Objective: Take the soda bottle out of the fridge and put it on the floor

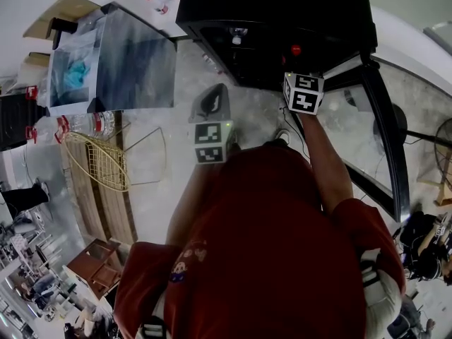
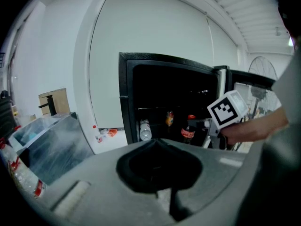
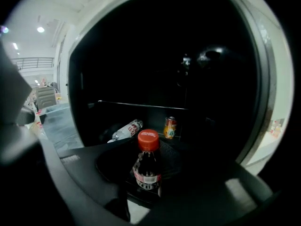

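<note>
Out on the left of the black open-fronted fridge [image 1: 282, 20], a cream wire rack [image 1: 99, 162] is lying on the pale floor [image 1: 152, 203]. You are holding the left tool [image 1: 215, 94] in front of the fridge, short of its opening. Its grey jaws are pressing together at the tips, and nothing is sitting in the dark hollow between them.

Inside the fridge, on its shelf, a clear plastic water bottle [image 3: 126, 130] with a white label is lying on its side toward the left wall. An orange drink can [image 3: 170, 127] is standing upright further back, right of that bottle.

The dark cola soda bottle [image 3: 147, 171], with a red cap and red label, is standing upright at the front of the fridge shelf, not yet out on the floor. You are reaching the right tool [image 3: 150, 147] into the fridge opening, and its dark jaws are closing in on both sides of the soda bottle's body, with the cap rising above them. The right tool's black-and-white marker cube [image 1: 304, 92] is sitting just at the mouth of the fridge.

To the right, the fridge's glass door [image 1: 367, 140] is standing swung open.
</note>
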Tool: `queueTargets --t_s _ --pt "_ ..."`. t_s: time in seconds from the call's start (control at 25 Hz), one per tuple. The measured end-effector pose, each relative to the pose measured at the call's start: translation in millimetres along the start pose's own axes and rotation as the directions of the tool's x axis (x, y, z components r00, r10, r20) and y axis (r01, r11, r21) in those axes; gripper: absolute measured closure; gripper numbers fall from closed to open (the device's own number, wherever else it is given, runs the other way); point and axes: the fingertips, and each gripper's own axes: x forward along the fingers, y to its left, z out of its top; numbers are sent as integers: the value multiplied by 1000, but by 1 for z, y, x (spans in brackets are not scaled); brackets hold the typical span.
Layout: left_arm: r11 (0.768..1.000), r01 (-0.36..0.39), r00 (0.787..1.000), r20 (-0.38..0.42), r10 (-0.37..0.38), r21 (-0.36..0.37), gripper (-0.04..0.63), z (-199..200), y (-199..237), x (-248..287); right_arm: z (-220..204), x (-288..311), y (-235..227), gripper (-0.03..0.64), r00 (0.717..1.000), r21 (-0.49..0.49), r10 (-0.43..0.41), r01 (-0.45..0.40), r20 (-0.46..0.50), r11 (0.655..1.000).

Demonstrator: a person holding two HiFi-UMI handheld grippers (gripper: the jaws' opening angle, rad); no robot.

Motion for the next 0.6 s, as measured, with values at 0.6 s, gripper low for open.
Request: queueTargets --t_s 0.6 --pt "997 -72 997 33 72 -6 595 -4 -14 -6 -5 -73 23 483 990 -56 139 -138 24 989"
